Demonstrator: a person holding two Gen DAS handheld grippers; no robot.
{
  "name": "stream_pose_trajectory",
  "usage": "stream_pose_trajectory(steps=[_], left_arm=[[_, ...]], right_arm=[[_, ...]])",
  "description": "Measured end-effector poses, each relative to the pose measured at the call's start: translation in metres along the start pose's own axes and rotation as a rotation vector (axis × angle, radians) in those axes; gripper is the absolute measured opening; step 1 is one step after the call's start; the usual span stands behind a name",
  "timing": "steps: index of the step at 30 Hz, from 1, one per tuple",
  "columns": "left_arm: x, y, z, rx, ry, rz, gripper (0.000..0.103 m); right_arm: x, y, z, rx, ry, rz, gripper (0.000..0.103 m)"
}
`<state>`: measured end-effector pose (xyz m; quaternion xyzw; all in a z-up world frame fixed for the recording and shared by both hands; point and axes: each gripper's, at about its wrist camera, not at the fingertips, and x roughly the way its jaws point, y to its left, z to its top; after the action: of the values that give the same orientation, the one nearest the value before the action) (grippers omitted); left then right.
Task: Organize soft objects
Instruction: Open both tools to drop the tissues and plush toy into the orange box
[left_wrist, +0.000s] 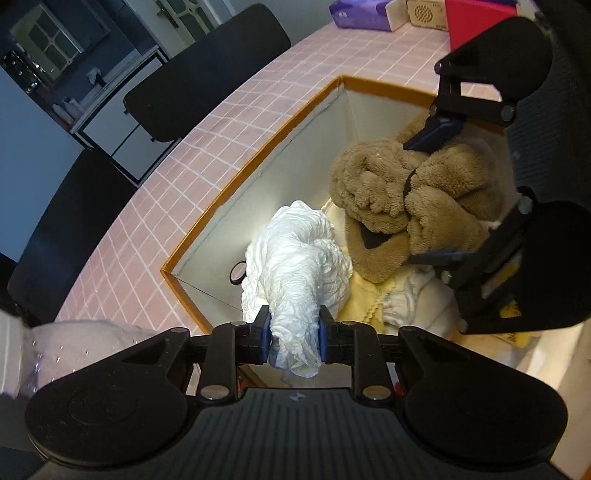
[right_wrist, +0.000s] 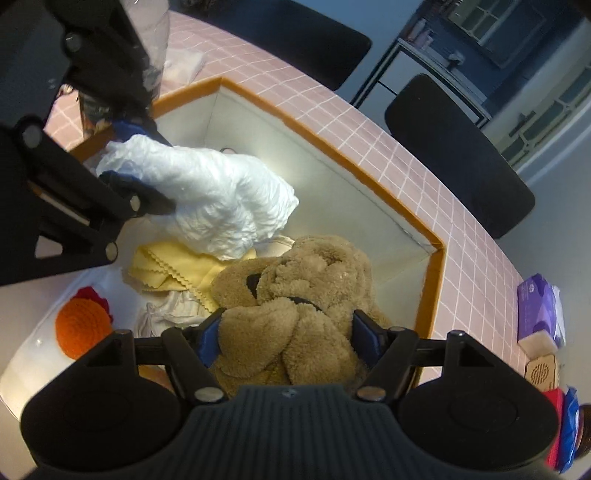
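Your left gripper (left_wrist: 293, 334) pinches the white crumpled cloth (left_wrist: 295, 258). Your right gripper (right_wrist: 286, 332) clamps the brown plush toy (right_wrist: 295, 291) over the storage box (right_wrist: 432, 266). No label is legible.

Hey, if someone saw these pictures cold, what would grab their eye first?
Probably the crumpled white cloth, pinched in the left gripper over the orange-rimmed box. Next, the brown plush toy clamped by the right gripper inside that box, beside a yellow cloth.

Both the left gripper (left_wrist: 293, 334) and right gripper (right_wrist: 290, 332) are matte black, with ribbed housings, round side discs, silver pivot screws on linked arms, and blue pads (left_wrist: 264, 332) lining the fingers.
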<state>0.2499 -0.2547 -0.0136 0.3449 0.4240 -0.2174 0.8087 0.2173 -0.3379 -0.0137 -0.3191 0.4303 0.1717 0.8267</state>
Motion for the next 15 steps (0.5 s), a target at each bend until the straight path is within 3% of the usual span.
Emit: stream_pose_trajectory(steps=[6, 12, 15], left_arm=[[0.010, -0.003, 0.005, 0.018, 0.022, 0.015, 0.039], [0.005, -0.007, 0.006, 0.037, 0.003, 0.040, 0.056], [-0.003, -0.008, 0.006, 0.031, -0.018, 0.023, 0.057]], right_arm=[[0.005, -0.001, -0.001, -0.030, 0.008, -0.008, 0.074], [-0.001, -0.003, -0.001, -0.042, 0.001, -0.024, 0.077], [-0.010, -0.002, -0.002, -0.040, -0.019, -0.019, 0.071]])
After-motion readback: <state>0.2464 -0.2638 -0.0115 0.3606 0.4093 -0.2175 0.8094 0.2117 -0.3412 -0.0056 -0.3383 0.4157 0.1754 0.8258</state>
